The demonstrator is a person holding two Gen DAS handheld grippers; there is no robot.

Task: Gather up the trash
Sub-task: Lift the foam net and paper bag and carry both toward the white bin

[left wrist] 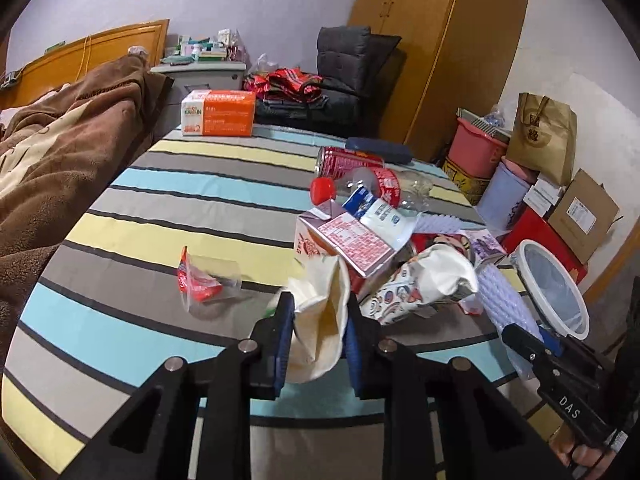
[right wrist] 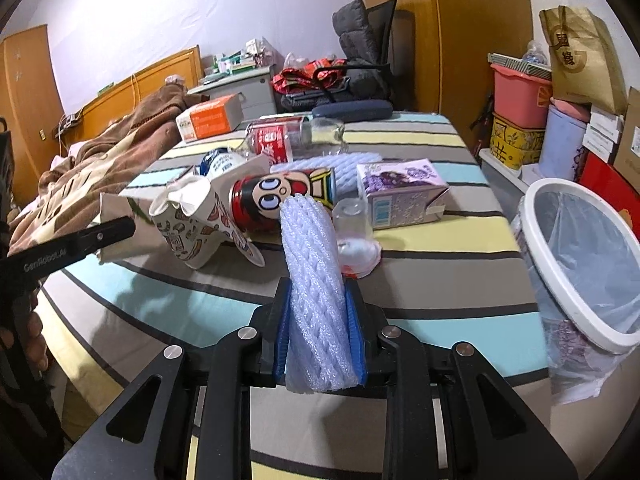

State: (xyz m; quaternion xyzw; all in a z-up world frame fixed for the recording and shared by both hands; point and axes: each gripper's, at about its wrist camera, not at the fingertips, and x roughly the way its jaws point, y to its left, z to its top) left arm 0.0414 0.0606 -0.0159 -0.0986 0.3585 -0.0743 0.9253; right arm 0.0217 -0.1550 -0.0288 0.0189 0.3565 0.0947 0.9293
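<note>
My left gripper (left wrist: 318,300) is shut on a crumpled cream paper cup (left wrist: 320,320) above the striped table (left wrist: 160,216). My right gripper (right wrist: 318,286) is shut on a white foam net sleeve (right wrist: 312,264); it also shows in the left wrist view (left wrist: 502,292). A white-rimmed trash bin (right wrist: 576,264) with a clear liner stands at the table's right edge, also in the left wrist view (left wrist: 554,284). A trash pile lies ahead: a cartoon can (right wrist: 280,194), a patterned paper cup (right wrist: 192,220), a purple carton (right wrist: 400,194), a red-label bottle (right wrist: 288,140), a pink carton (left wrist: 344,244).
A red and clear wrapper (left wrist: 204,280) lies alone on the table's left. An orange box (left wrist: 218,113) and a dark case (left wrist: 380,149) sit at the far end. A brown blanket (left wrist: 60,152) covers the bed at left. Boxes and a pink tub (right wrist: 520,92) are stacked at right.
</note>
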